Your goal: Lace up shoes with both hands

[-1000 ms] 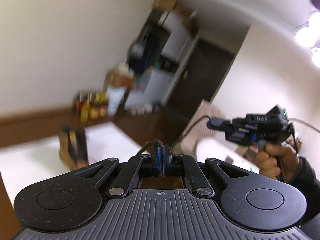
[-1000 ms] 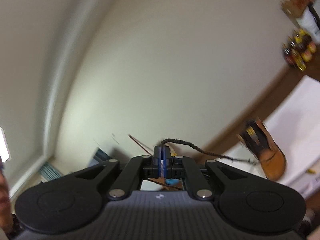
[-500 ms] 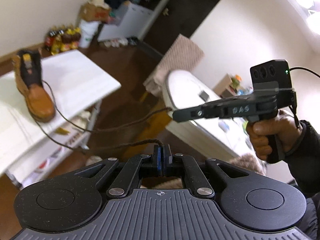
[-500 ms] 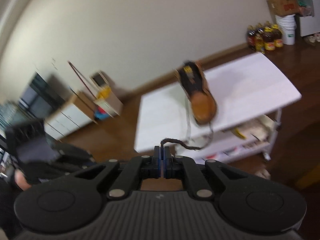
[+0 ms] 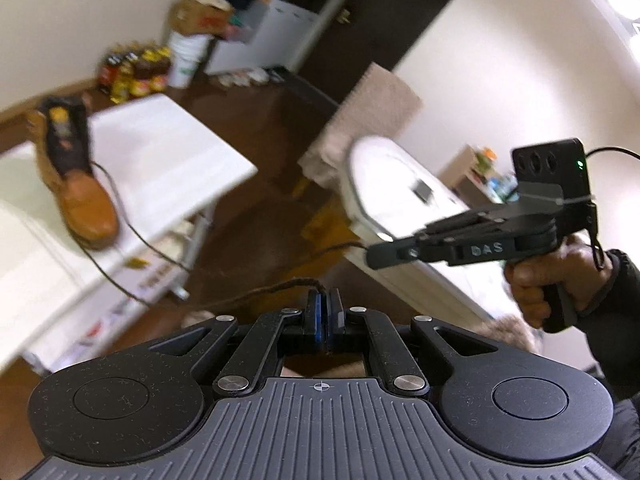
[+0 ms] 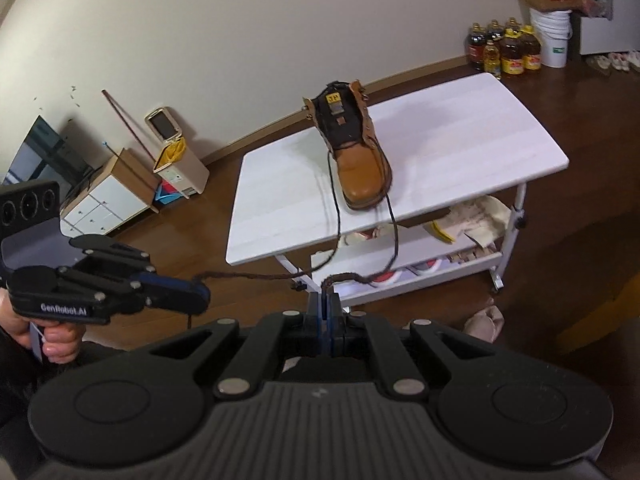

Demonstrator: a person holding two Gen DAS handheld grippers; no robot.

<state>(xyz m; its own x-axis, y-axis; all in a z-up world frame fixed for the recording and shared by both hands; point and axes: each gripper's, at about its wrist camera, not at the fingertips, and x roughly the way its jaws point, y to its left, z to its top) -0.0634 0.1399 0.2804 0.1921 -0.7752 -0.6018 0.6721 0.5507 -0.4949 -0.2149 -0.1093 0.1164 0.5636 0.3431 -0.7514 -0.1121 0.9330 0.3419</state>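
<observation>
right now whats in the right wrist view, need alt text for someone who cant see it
A tan boot stands on a white table, its dark lace trailing off the near edge in two strands. The right gripper is shut on one strand's end, and the left gripper, at lower left, on the other.

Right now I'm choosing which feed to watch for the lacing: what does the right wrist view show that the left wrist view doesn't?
Only the right wrist view: the left gripper from outside, the white cabinet, and the boot's open tongue, sharp.

Only the left wrist view: the right gripper from outside, a doorway, a white appliance.

Both: the tan boot on the white table, both lace ends pinched by shut grippers, the oil bottles.
</observation>
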